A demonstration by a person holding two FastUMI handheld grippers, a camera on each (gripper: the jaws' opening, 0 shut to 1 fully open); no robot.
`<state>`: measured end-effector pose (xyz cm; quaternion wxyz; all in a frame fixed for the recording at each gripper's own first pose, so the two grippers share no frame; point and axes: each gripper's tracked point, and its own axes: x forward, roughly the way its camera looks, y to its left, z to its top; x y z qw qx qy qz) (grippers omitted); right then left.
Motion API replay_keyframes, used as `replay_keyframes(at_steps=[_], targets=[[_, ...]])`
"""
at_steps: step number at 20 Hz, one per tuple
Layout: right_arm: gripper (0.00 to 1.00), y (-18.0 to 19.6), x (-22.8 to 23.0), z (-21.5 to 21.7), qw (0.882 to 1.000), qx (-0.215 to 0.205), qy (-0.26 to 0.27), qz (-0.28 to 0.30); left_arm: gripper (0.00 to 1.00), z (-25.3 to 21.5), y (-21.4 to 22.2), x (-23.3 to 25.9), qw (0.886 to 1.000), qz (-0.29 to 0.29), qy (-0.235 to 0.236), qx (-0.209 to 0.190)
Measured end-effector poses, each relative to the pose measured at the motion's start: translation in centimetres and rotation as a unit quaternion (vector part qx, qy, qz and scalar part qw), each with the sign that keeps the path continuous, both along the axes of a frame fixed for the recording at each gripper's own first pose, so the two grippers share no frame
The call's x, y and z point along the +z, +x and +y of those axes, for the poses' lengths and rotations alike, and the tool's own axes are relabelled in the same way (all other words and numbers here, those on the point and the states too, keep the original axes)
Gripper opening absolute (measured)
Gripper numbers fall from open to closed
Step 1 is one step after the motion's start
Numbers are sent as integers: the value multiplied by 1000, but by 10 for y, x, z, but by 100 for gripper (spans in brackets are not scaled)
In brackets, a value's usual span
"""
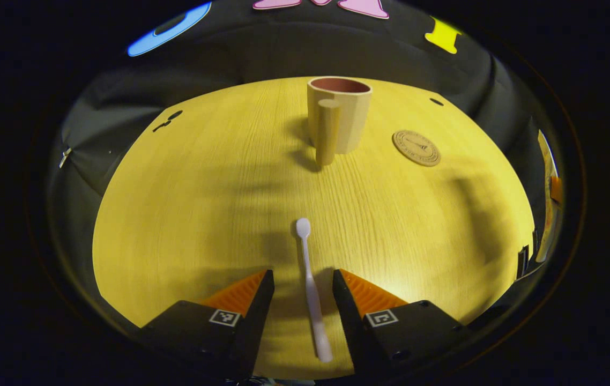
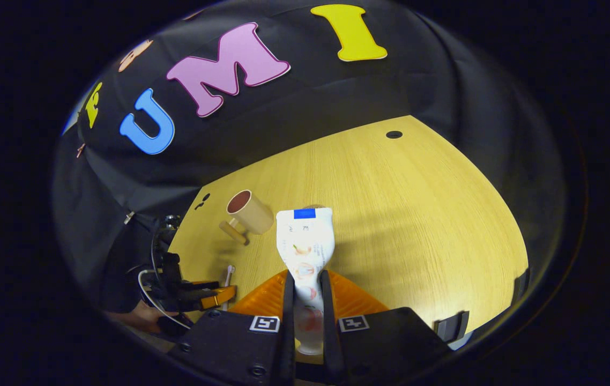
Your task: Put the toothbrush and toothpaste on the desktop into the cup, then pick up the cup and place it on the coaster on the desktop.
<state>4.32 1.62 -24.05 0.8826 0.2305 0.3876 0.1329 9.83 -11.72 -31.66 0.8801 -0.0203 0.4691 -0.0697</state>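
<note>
Your left gripper [image 1: 303,279] was spread wide, straddling the white toothbrush [image 1: 309,284] lying flat on the wooden desktop [image 1: 187,214], fingers clear of it, probably. The handled cup [image 1: 339,115] stood upright at 12 o'clock, the round coaster [image 1: 416,147] at 1 o'clock, apart from it. Your right gripper [image 2: 305,279] was clenched on the toothpaste tube [image 2: 305,241], raised above the desktop, cup at 10 o'clock.
</note>
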Motion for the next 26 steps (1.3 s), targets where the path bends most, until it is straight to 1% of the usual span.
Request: replay_keyframes(at_steps=[2, 5, 7, 8, 9, 10, 11, 12, 13, 15, 17, 20, 23, 26], targets=[[25, 1, 0, -1, 1000, 1, 1, 2, 66, -2, 0, 2, 1000, 1, 0, 0], [25, 2, -1, -2, 1000, 1, 4, 4, 58, -8, -1, 2, 1000, 8, -13, 10], [25, 2, 1, -2, 1000, 0, 8, 5, 36, -7, -2, 0, 1000, 18, -14, 22], [25, 2, 3, -2, 1000, -2, 10, 4, 35, -8, -1, 1, 1000, 21, -12, 18], [25, 2, 5, -2, 1000, -2, 11, 2, 30, -8, -2, 0, 1000, 24, -12, 8], [25, 3, 7, -2, 1000, -2, 12, -1, 28, -7, -2, 0, 1000, 23, -10, -2], [25, 4, 9, -3, 1000, -2, 13, -3, 20, -7, -1, 0, 1000, 20, -11, -11], [25, 4, 12, -3, 1000, -3, 15, -7, 18, -6, 0, 1, 1000, 11, -19, -14], [25, 6, 15, -3, 1000, -5, 16, -10, 11, -6, 0, 2, 1000, 3, -26, -15], [25, 8, 21, -6, 1000, -12, 18, -19, 7, -4, 0, 3, 999, -12, -43, -18], [25, 10, 22, -7, 999, -16, 16, -27, 6, -1, -3, 15, 997, -34, -66, -13], [25, 12, 32, -1, 999, -6, 22, -46, 6, 8, -5, 47, 992, -82, -91, -1], [25, 32, 57, 22, 995, 7, 63, -78, 6, 6, -9, 90, 983, -124, -133, 7], [25, 63, 87, 49, 988, 27, 102, -117, 6, 1, -16, 133, 973, -155, -168, 22]])
